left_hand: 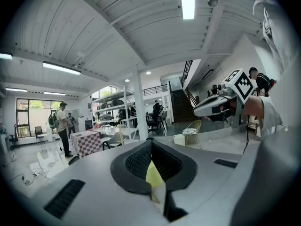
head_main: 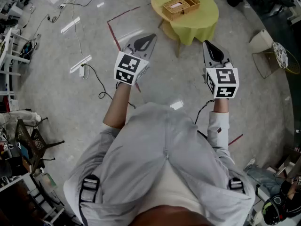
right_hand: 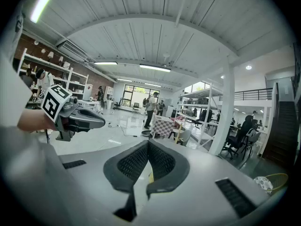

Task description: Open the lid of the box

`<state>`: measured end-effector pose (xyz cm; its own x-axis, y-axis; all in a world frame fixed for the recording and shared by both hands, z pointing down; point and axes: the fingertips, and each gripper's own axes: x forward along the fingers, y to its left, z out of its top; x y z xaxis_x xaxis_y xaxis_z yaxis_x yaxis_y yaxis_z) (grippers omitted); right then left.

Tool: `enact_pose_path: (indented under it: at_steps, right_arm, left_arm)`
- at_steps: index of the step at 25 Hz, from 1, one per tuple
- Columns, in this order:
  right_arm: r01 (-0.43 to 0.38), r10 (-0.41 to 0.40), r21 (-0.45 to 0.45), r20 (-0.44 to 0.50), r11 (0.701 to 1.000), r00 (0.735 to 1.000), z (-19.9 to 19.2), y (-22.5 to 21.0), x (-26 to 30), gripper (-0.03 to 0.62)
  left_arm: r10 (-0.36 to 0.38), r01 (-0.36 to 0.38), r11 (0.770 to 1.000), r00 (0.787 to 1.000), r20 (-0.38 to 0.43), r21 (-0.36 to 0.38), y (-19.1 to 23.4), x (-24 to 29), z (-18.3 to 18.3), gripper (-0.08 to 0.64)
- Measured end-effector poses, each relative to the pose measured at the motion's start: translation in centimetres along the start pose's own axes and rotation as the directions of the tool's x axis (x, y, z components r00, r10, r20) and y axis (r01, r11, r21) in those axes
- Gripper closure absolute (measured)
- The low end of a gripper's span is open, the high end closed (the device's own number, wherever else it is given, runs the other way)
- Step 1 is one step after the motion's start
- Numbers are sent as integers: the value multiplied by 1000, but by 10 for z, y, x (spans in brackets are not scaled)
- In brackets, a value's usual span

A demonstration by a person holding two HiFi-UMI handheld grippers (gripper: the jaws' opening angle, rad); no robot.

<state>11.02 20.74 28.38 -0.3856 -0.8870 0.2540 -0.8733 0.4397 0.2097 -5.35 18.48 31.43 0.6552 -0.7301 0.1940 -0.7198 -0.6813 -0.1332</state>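
Approach step. Left hand-held gripper [head_main: 151,36] and right hand-held gripper [head_main: 207,44] pressed together, empty, well short of the table [head_main: 208,26]. Next: nearing the wooden box [head_main: 181,5] there, jaws spread for the lid.

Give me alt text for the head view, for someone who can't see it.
Seen from above, a person in a grey top holds a left hand-held gripper and a right hand-held gripper out over a grey floor, both shut and empty. Ahead of them stands a small round table covered in yellow-green, carrying a wooden box.
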Motion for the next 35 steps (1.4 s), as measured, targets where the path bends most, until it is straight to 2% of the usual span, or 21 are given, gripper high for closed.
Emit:
enact_pose_path:
  at_steps: [9, 13, 15, 24, 31, 35]
  right_arm:
    - [-43, 42, 29, 17, 999, 999, -10, -19, -8, 569]
    - [-41, 41, -55, 9, 998, 999, -17, -28, -11, 569]
    - [-39, 40, -62, 14, 997, 999, -22, -36, -12, 569]
    - [-91, 91, 11, -30, 996, 995, -51, -55, -18, 569]
    - [-142, 144, 63, -31, 988, 989, -58, -62, -5, 571]
    - [-130, 133, 66, -44, 989, 990, -58, -72, 14, 571]
  left_arm:
    - [21, -21, 1000, 1000, 0, -8, -24, 12, 4, 531]
    - [38, -38, 999, 999, -7, -7, -36, 19, 5, 531]
    - [44, -44, 999, 999, -18, 0, -45, 23, 4, 531]
    - [73, -74, 997, 996, -49, -30, -67, 30, -2, 531]
    - [64, -66, 997, 997, -47, -41, -62, 50, -5, 531]
    - [47, -49, 998, 998, -44, -50, -46, 70, -7, 531]
